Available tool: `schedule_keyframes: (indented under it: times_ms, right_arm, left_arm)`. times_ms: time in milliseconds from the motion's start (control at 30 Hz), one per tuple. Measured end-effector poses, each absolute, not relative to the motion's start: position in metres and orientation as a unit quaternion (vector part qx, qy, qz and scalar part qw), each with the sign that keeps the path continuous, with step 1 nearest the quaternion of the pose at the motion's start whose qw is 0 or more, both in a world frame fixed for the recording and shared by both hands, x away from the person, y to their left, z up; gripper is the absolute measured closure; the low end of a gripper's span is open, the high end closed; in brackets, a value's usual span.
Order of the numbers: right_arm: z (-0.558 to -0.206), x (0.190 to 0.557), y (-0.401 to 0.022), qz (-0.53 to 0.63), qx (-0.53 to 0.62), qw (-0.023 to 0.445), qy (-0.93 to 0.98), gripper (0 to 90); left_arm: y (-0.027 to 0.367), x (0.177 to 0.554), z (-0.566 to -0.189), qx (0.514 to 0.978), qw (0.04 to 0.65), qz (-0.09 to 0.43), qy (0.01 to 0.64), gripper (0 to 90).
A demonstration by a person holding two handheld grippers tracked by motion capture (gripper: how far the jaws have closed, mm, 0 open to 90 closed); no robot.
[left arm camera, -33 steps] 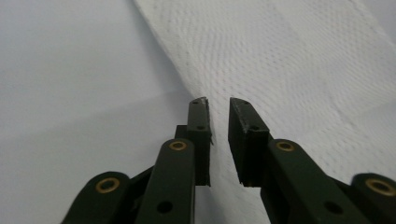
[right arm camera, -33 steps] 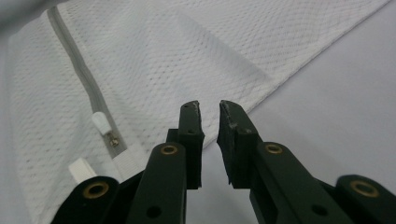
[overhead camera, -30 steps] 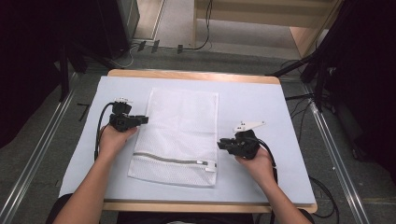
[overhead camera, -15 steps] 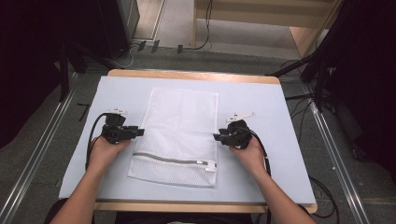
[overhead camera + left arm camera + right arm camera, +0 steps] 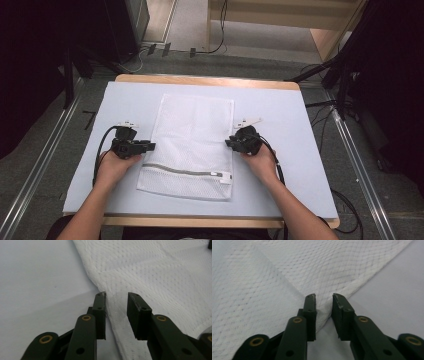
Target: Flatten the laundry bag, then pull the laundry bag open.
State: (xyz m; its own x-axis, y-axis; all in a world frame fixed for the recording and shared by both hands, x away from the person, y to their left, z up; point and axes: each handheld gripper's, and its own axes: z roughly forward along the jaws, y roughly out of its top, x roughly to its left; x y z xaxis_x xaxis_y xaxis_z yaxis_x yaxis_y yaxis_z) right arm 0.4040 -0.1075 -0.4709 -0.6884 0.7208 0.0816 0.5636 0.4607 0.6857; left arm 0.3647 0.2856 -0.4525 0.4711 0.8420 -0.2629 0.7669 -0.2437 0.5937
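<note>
A white mesh laundry bag (image 5: 192, 135) lies flat on the pale blue mat, its grey zipper (image 5: 180, 170) near the front end. My left gripper (image 5: 150, 146) is at the bag's left edge. In the left gripper view, my left gripper (image 5: 116, 295) straddles that hem and its jaws have just been closing, with fabric (image 5: 150, 272) bunched between the pads. My right gripper (image 5: 229, 142) is at the bag's right edge. In the right gripper view, my right gripper (image 5: 323, 296) has also just been closing, and a raised fold of mesh (image 5: 287, 272) runs into the narrow gap.
The mat (image 5: 280, 110) covers a wooden table whose edge (image 5: 205, 80) shows at the back. Metal rails (image 5: 45, 165) run along both sides on the floor. Cables (image 5: 100, 150) trail from each gripper over the mat. Dark equipment stands at the far left and right.
My left gripper slid along the bag's left edge toward the zipper end. The right one shifted inward to the right edge. Both now sit level with each other across the bag.
</note>
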Motion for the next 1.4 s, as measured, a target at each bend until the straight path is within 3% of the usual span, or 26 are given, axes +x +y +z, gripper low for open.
schedule_keyframes:
  times_ms: [100,200,800,900,1033,1400]
  right_arm:
    - [-0.471,0.405,-0.107,0.355,0.384,0.103,0.846,86.8]
    - [-0.469,0.408,-0.106,0.351,0.381,0.094,0.85,90.0]
    - [-0.463,0.455,-0.124,0.37,0.423,0.086,0.823,90.0]
    - [-0.464,0.456,-0.126,0.373,0.428,0.073,0.82,86.7]
    - [-0.461,0.452,-0.128,0.375,0.425,0.08,0.82,77.2]
    - [-0.454,0.429,-0.14,0.387,0.419,0.068,0.819,74.7]
  left_arm:
    - [0.279,0.364,-0.453,0.792,0.334,0.063,0.507,78.7]
    - [0.277,0.366,-0.453,0.795,0.329,0.056,0.507,89.1]
    - [0.266,0.385,-0.452,0.782,0.346,0.071,0.513,90.0]
    - [0.266,0.386,-0.452,0.785,0.347,0.074,0.507,89.6]
    - [0.267,0.385,-0.447,0.776,0.367,0.069,0.508,78.7]
    - [0.254,0.383,-0.429,0.784,0.382,0.047,0.487,55.1]
